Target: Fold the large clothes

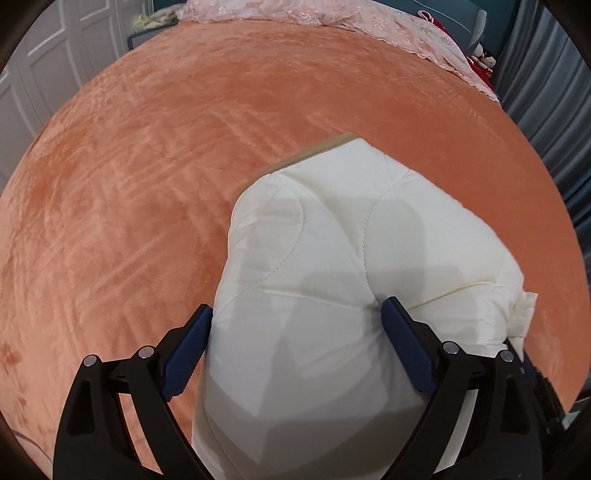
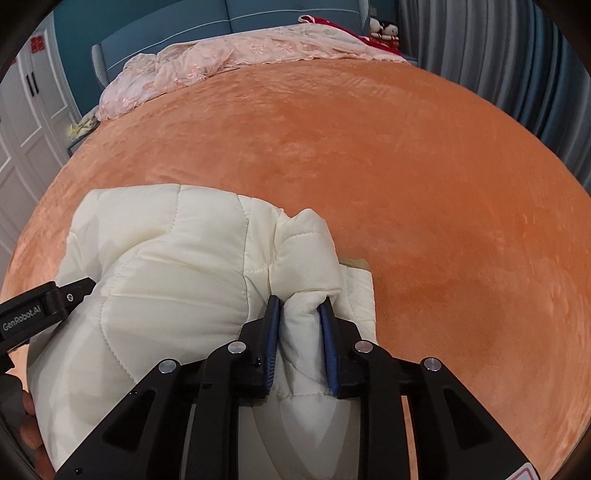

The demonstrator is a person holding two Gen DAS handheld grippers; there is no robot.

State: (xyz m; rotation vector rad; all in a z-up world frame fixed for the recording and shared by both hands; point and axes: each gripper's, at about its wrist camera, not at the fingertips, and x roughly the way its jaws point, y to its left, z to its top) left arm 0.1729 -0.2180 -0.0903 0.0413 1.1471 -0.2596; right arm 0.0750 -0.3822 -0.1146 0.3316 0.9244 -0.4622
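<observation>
Here, a cream quilt, puffy, with curved stitched seams and a tan edge band at its far end, lies bundled on an orange plush bedspread. The bedspread's nap is brushed in streaks.

Left gripper: black arms, ribbed blue pads. Jaws stand wide, straddling a thick fold of the quilt; both pads touch the fabric, the right one dented into it. Whether they truly squeeze or only rest against it cannot be told.

Right gripper: same build, jaws narrow, clamped on a bunched fold at the quilt's right edge. Fabric bulges between the blue pads.

Left view only: the tan band along the quilt's far end, and the gripper shadows across its top. It also catches white panelled doors left of the bed.

Right view only: a flat quilted layer under the pinched fold, with a tan corner peeking out beyond it. The left gripper's black body enters at the quilt's left side; white lettering on it reads "GenRobot.AI". A bit of hand shows below it.

Both views: beyond the quilt, a pink lacy cover lies rumpled at the bed's head against a blue padded headboard. Small dolls and red cloth sit near grey curtains.
</observation>
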